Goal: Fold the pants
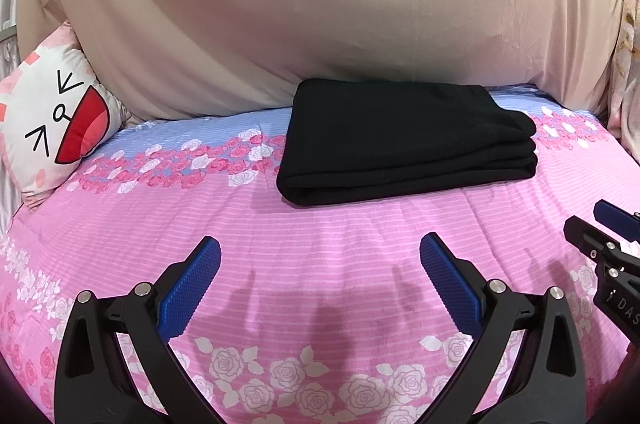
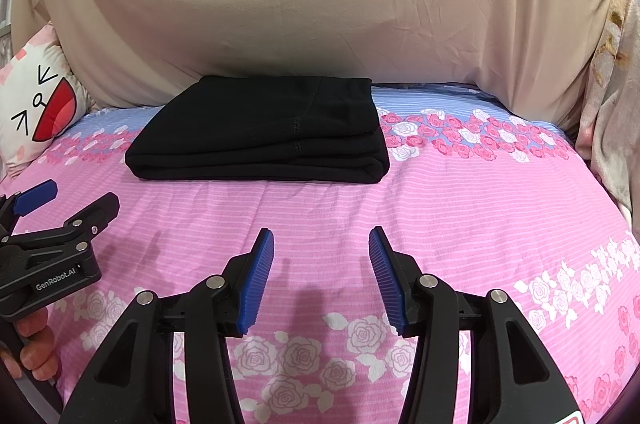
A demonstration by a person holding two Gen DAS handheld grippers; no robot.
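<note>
Black pants [image 1: 404, 144] lie folded into a flat, layered rectangle on the pink rose-patterned bedspread [image 1: 320, 224], up against the beige fabric at the back. In the right wrist view the same pants [image 2: 260, 140] sit ahead and slightly left. My left gripper [image 1: 320, 252] hovers over the bedspread well short of the pants, open wide, nothing between its blue pads. My right gripper [image 2: 321, 240] is likewise short of the pants, open with a narrower gap and empty. Each gripper shows at the edge of the other's view: the right gripper [image 1: 600, 224], the left gripper [image 2: 76, 200], held by a hand [image 2: 34, 348].
A large beige draped cushion or covered headboard [image 2: 320, 4] rises behind the pants. A white and pink cartoon-face pillow [image 1: 52, 120] leans at the back left. Pale floral fabric [image 2: 612, 96] hangs at the right edge. Bare bedspread lies between grippers and pants.
</note>
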